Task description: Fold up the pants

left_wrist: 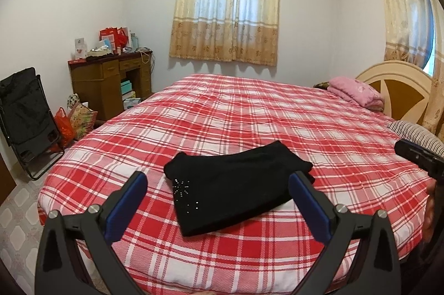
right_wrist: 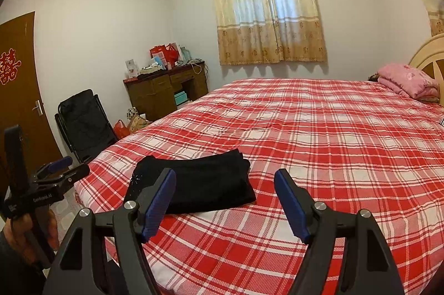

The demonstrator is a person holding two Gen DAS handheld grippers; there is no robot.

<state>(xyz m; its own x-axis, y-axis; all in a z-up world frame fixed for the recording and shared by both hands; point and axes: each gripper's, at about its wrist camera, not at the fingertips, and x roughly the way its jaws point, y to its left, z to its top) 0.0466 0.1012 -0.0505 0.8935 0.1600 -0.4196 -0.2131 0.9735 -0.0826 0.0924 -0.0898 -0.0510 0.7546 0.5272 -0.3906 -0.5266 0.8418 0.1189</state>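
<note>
Left wrist view: black pants (left_wrist: 236, 184) lie folded on bed (left_wrist: 305, 128) near its foot edge. Left gripper (left_wrist: 217, 188) and right gripper (right_wrist: 224, 185) hover spread, empty. Folding looks done; next, probably just withdraw.

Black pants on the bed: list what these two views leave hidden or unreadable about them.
- Left wrist view: the right edge of the black pants sits behind the left gripper's finger.
- Right wrist view: their near left corner is covered by the right gripper's finger.
- Both views: the layers under the top fold against the plaid bedspread are hidden by the cloth itself.
- Black fabric shows no seams.
</note>
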